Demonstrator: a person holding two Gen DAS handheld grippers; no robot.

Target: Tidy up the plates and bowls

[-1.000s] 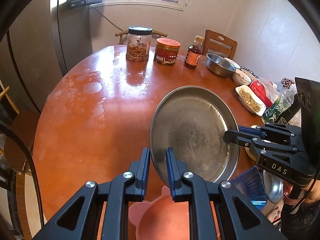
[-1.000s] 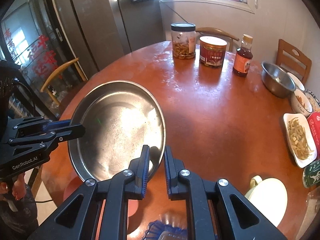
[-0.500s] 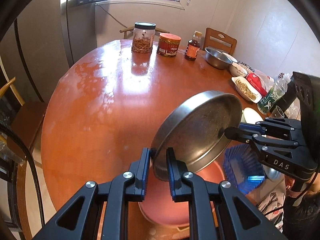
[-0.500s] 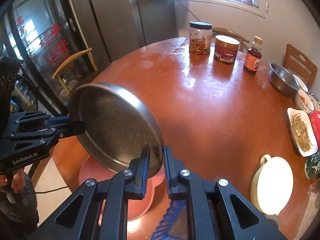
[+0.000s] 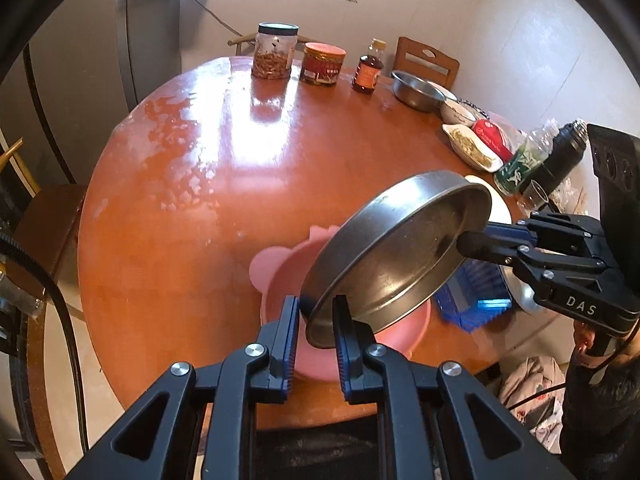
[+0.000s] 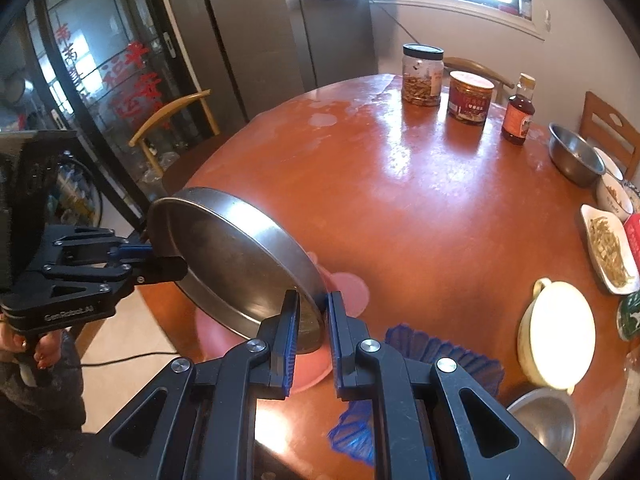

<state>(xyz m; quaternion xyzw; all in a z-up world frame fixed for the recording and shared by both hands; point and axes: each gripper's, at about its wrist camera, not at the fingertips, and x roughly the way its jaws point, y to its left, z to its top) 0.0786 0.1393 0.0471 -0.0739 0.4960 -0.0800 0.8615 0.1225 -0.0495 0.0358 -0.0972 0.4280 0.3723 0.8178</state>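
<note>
A large round steel plate hangs tilted in the air over the near edge of the round table. My left gripper is shut on its near rim. My right gripper is shut on the opposite rim and shows in the left wrist view; my left gripper shows in the right wrist view. Under the plate sits a pink bowl with ear-shaped tabs, partly hidden by it.
A blue ribbed plastic dish lies beside the pink bowl. Also on the red-brown table: a cream lidded pot, steel bowls, jars, a sauce bottle, food dishes and bottles.
Both grippers carried the steel plate toward the near edge of the table and tilted it up steeply. It now hangs above the pink bowl, which has come fully into view.
</note>
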